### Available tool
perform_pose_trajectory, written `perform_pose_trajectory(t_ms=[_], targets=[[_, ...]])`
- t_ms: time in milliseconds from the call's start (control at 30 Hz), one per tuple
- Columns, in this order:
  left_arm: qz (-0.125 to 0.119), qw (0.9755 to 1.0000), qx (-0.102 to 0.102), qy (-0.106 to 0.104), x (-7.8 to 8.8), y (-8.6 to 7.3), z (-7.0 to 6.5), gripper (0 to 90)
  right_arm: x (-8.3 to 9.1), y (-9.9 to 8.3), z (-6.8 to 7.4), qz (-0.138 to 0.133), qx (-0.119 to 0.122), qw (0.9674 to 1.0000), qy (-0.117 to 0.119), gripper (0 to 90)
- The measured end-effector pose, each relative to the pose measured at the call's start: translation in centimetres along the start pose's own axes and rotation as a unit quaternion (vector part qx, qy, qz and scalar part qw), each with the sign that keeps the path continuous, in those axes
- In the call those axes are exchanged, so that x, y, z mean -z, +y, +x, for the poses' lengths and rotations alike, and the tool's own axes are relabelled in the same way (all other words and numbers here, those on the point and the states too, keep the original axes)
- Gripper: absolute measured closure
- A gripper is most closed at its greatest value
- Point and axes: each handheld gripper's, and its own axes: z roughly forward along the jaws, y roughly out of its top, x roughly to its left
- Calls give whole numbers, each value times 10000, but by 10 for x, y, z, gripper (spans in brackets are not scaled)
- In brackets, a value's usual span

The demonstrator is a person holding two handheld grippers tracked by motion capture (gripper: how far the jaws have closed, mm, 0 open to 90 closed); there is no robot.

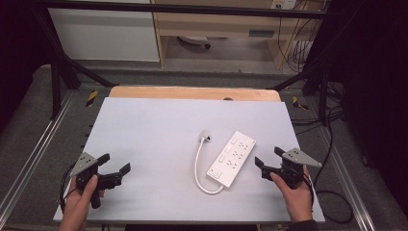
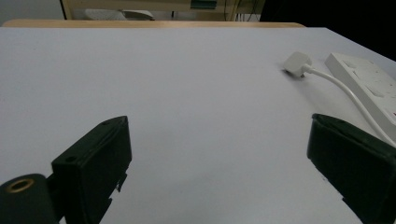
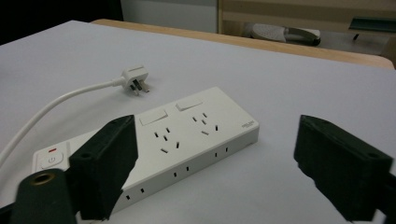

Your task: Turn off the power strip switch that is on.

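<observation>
- My right gripper (image 1: pixel 268 162) rests at the table's near right edge with its black jaws spread apart and nothing between them. The long white plastic power strip (image 1: pixel 232 158) lies just ahead of the jaws and apart from them, which I read as a line-up for a first grasp.
- In the right gripper view the power strip (image 3: pixel 187 140) sits between and beyond the two jaws, so a short push forward should bring its long side within their reach.
- My left gripper (image 1: pixel 114 169) waits at the near left edge, jaws likewise wide and empty. I judge it is parked there to keep out of the way until the plug end needs handling.
- The strip's white round cable (image 1: pixel 197 166) loops off the end nearest me, on the side toward my left gripper, and runs away from me to the white three-pin plug (image 1: pixel 207 136), which lies loose on the pale grey table surface (image 1: pixel 144 130).
- From the left gripper view the plug (image 2: pixel 297 63) is far ahead and off to the right of the jaws, well apart from them, with the cable (image 2: pixel 345 93) trailing back toward the right-hand jaw.
- The strip lies flat, sockets up.
</observation>
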Motion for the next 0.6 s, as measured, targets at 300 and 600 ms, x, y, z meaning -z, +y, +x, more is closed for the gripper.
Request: perform_pose_trajectory(t_ms=[300, 600], targets=[[57, 9999, -97, -124, -7, 0, 1, 66, -1, 12, 10, -227, 294, 9992, 159, 536], [74, 9996, -181, -179, -8, 0, 0, 66, -18, 23, 24, -282, 683, 9967, 347, 813]])
